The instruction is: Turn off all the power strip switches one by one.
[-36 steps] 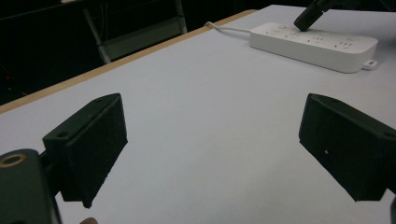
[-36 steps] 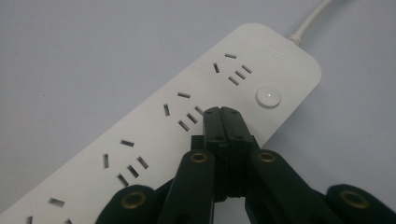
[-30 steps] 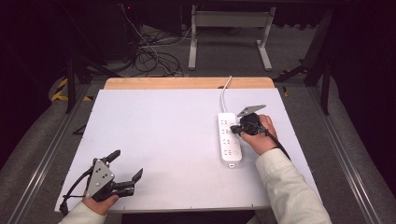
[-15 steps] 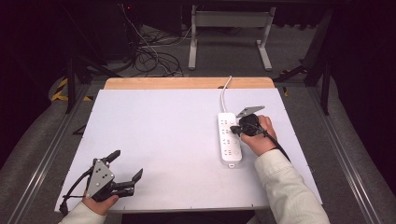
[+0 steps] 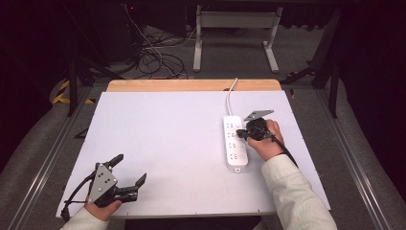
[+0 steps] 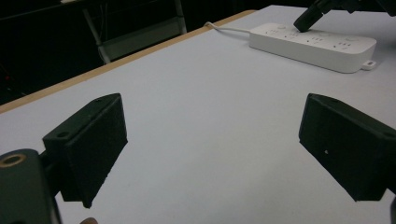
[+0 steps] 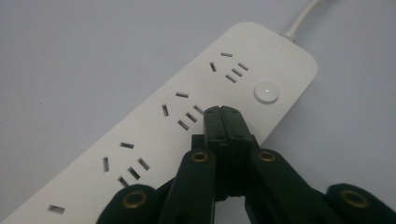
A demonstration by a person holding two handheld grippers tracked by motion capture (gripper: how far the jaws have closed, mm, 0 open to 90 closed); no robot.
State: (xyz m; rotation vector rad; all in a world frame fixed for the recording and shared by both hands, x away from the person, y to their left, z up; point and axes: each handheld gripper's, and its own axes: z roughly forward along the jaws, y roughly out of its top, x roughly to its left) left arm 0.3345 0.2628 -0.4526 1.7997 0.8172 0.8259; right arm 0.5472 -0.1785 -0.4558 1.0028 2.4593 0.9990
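Nearest the person, at the table's front left corner, the left hand holds the left gripper low over the white top, its jaws spread wide with nothing between them; in the left gripper view the two black pads stand well apart over bare table. Farther in and to the right, a sleeve leads up to the right hand, which holds the right gripper with its jaws pressed together, empty. Their tip rests over the power strip, and in the right gripper view the closed tip sits on the strip's face beside a socket, short of the round button. The strip lies lengthwise on the right half of the table, just left of that hand. Its white cord runs from the far end toward the wooden back edge. Beyond the table, cables lie on the floor by a metal stand
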